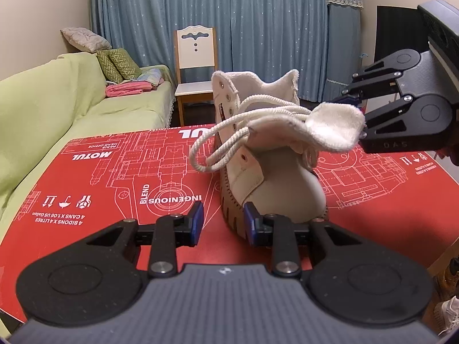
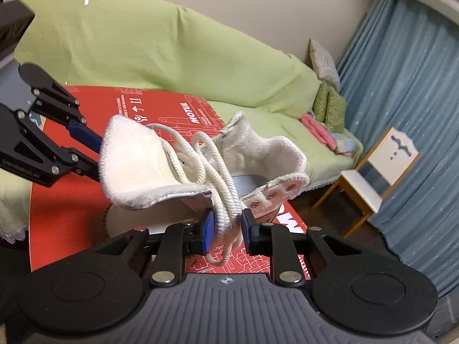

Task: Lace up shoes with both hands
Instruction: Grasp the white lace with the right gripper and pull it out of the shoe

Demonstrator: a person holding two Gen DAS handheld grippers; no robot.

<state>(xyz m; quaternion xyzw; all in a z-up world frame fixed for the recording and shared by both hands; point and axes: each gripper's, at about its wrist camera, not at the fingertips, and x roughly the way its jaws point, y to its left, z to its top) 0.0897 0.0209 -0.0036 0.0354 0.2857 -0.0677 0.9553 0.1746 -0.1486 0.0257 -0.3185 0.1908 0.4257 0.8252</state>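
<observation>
- Boot (image 1: 272,177): white high-top with a brown lugged sole, standing upright on a red MOTUL cardboard sheet (image 1: 114,172), top open, upper eyelets unlaced.
- Far left of boot: sofa under a green cover (image 1: 57,109), with green patterned cushions (image 1: 117,64) and pink folded cloth (image 1: 126,89) on it.
- Behind boot, slightly left: white-and-wood chair (image 1: 195,57) against a blue curtain (image 1: 258,28).
- Left gripper (image 1: 223,223): low at the near end of the boot, at sole level. Jaws wide apart and holding nothing; the right-hand pad sits just beside the sole edge.
- Laces (image 1: 229,132): white rope type. One loop hangs off the boot's left side, and the other strands run right across the open top.
- Tongue (image 1: 335,129): pulled out and folded over to the boot's right, fleecy lining up.
- Right gripper (image 2: 226,229): on the boot's right, rolled on its side, tips behind the tongue in the left wrist view. Its own camera shows a bundle of lace strands between the blue pads (image 2: 208,229), nearly filling the gap, with the tail hanging below. Can't tell whether the pads actually pinch it.
</observation>
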